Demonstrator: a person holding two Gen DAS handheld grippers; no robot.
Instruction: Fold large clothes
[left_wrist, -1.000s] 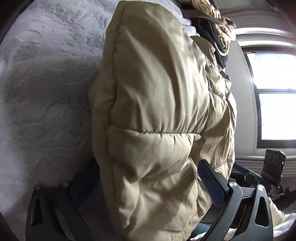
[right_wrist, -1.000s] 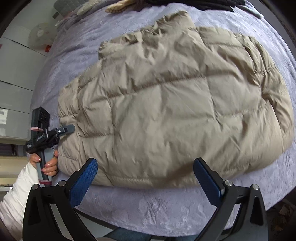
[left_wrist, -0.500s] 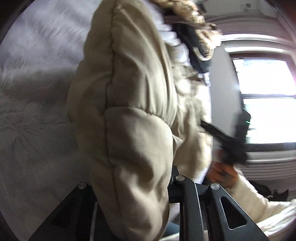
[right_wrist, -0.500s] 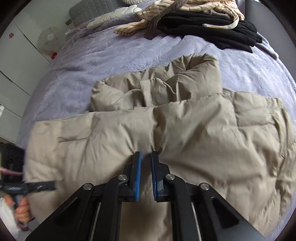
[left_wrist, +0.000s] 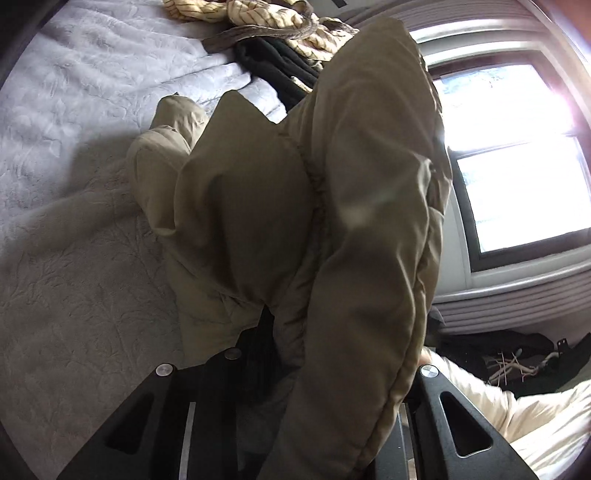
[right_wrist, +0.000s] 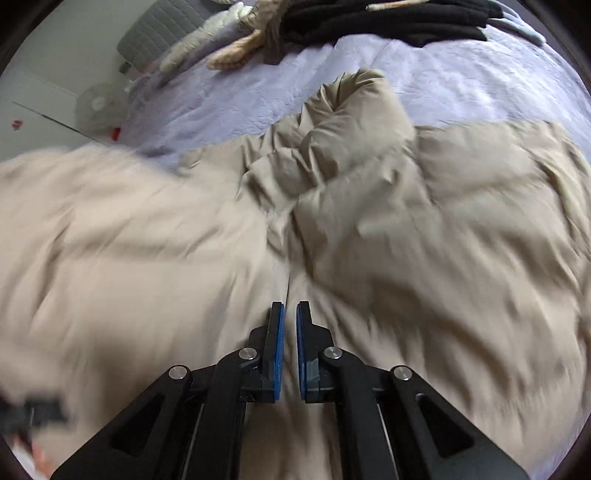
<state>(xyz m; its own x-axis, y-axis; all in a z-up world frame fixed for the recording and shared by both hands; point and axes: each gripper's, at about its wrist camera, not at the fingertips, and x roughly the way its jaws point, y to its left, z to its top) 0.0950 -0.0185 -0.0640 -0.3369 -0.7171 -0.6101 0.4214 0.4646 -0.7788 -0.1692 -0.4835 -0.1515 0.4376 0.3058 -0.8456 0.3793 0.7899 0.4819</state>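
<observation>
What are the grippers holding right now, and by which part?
Both grip the beige jacket: left gripper on a lifted padded edge, right gripper on a thin fold near its hem.

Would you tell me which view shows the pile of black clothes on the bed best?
The right wrist view: the black clothes stretch across the far bed there. The left wrist view shows only a sliver, mostly hidden behind the lifted beige puffer jacket.

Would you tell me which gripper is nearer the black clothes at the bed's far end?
Probably left. The left gripper lifts the tan jacket just short of the black clothes; the right gripper grips its near hem.
</observation>
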